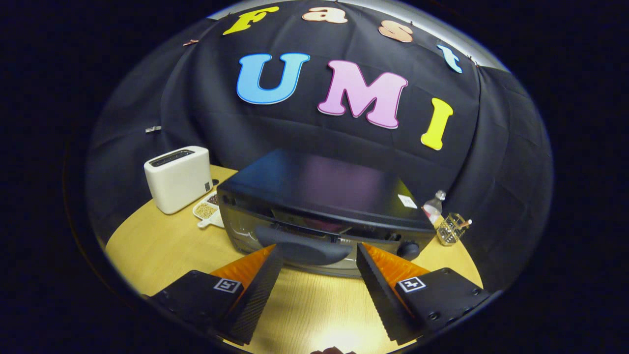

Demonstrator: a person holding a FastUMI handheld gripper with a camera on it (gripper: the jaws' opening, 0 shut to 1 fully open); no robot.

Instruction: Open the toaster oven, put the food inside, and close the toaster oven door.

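Just ahead of the spread gripper [319, 255] sits the toaster oven's handle [303, 248].

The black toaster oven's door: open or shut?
Shut: the black toaster oven has its door upright, its dark handle just ahead of the open gripper.

A staged recording booth: black cloth wall [491, 147] behind a round wooden table [157, 246] holding kitchen appliances.
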